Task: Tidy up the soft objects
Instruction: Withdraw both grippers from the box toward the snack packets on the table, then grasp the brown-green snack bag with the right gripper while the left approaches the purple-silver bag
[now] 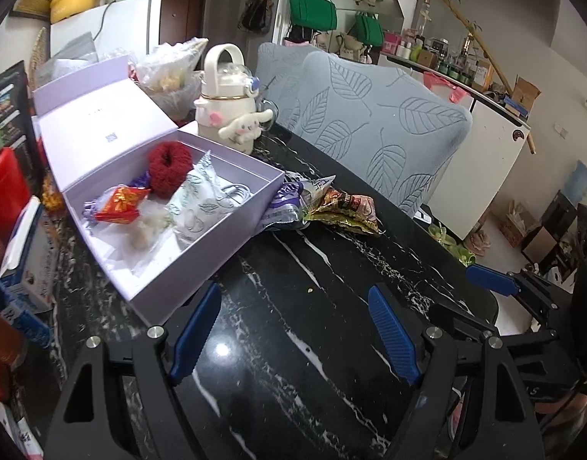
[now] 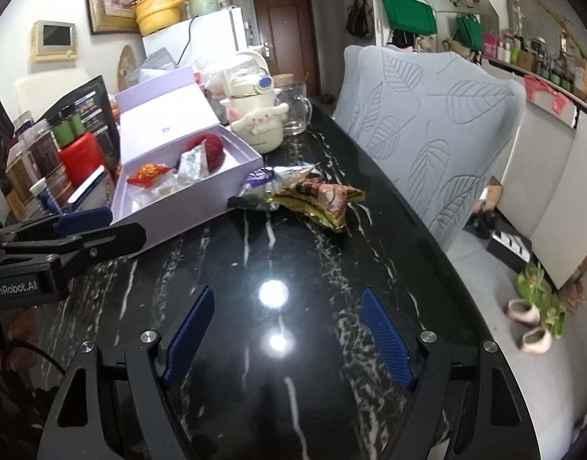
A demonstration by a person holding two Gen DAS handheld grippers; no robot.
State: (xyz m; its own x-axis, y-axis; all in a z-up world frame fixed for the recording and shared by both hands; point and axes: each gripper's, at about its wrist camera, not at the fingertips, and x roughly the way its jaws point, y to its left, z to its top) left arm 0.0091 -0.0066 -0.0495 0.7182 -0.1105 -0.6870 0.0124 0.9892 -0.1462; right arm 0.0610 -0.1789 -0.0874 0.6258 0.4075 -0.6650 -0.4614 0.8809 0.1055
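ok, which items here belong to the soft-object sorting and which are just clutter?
Job:
lavender box
red scrunchie in the box
red packet in the box
leaf-print pouch in the box
snack packets on the table beside the box

Clutter:
Cinnamoroll bottle
glass mug
red canister
yellow pot

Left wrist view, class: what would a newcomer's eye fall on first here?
Likely the open lilac box at left on the black marble table, with a fuzzy red scrunchie inside among packets. Behind it stands a cream cartoon-dog bottle; beside the box lie loose snack packets. Both grippers, left and right, are open.
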